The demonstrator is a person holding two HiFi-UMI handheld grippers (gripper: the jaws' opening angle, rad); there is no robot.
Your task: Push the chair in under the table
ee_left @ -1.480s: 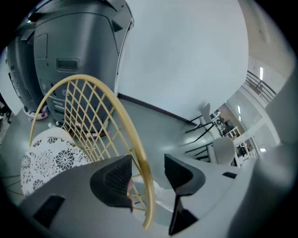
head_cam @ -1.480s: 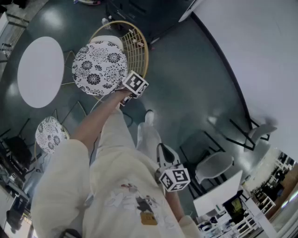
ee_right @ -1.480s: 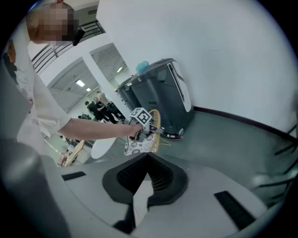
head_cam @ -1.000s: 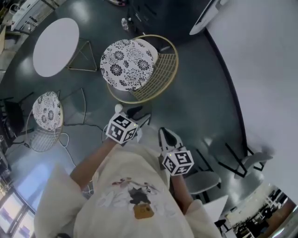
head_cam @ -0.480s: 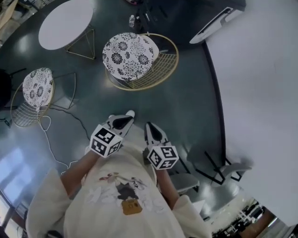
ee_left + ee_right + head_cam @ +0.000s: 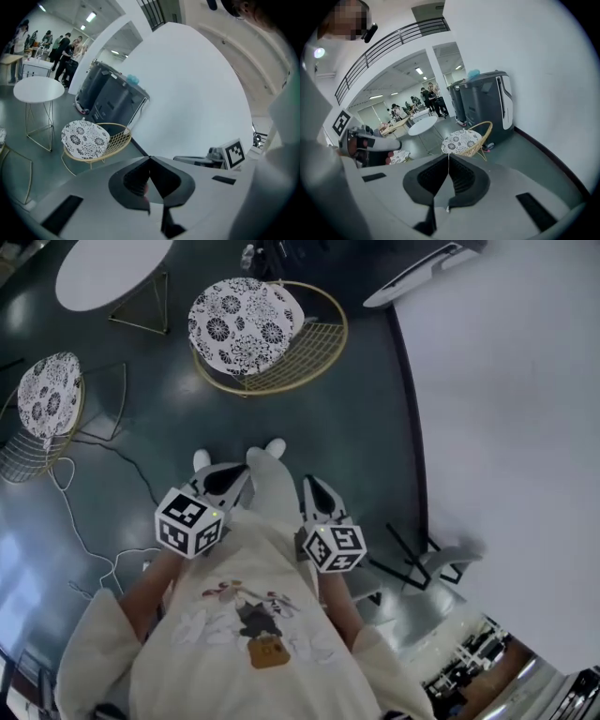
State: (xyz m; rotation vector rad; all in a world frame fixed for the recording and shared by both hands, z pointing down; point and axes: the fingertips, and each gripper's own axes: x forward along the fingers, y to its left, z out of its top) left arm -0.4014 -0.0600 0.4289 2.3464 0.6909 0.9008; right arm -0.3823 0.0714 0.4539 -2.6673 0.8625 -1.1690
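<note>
The chair (image 6: 246, 326) has a gold wire frame and a black-and-white floral cushion. It stands on the dark floor just right of the round white table (image 6: 111, 268), apart from both grippers. My left gripper (image 6: 242, 472) and right gripper (image 6: 308, 484) are side by side close to my body, both shut and empty, pointing toward the chair. In the left gripper view the chair (image 6: 89, 139) and table (image 6: 38, 89) lie beyond the shut jaws (image 6: 150, 158). The right gripper view shows the chair (image 6: 466, 139) and table (image 6: 423, 125) past its shut jaws (image 6: 449, 154).
A second floral chair (image 6: 42, 409) stands at the left, with a white cable (image 6: 89, 521) trailing on the floor. A curved white wall (image 6: 506, 381) runs along the right, dark grey machines (image 6: 110, 96) stand behind the chair, and a grey chair (image 6: 445, 563) sits at lower right. People stand far off.
My left gripper has drawn back from the chair's rim to my body and its jaws have shut. The right gripper has moved up beside it. The chair now lies farther ahead.
</note>
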